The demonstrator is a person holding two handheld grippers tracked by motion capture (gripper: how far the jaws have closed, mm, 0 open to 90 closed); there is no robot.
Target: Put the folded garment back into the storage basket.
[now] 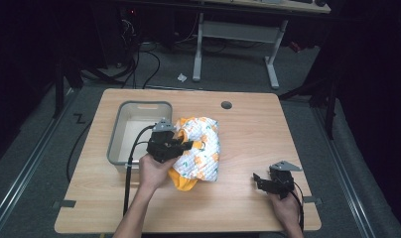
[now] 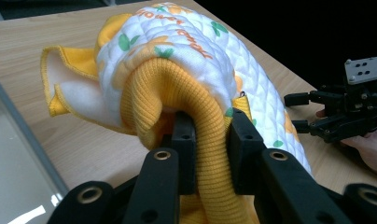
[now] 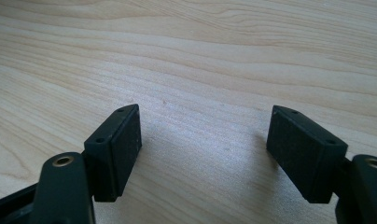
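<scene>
High view: left gripper point(image 1: 184, 145) clamps garment point(image 1: 201, 151) beside bin point(image 1: 120, 119); right gripper point(image 1: 260, 179) spread, table point(image 1: 248, 124) bare around.

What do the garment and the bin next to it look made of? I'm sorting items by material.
The garment looks like soft quilted fabric, white with an orange and green print, with a stitched diamond pattern. Its orange cuff is ribbed knit, pinched in the left gripper. The bin appears to be translucent grey plastic, with smooth, slightly glossy walls.

A pale wood tabletop point(image 1: 248, 134) stands on grey carpet point(image 1: 228, 69) — behind it, a white-legged desk point(image 1: 238, 34) and black cables point(image 1: 144, 64) in a dark, dim room.
</scene>
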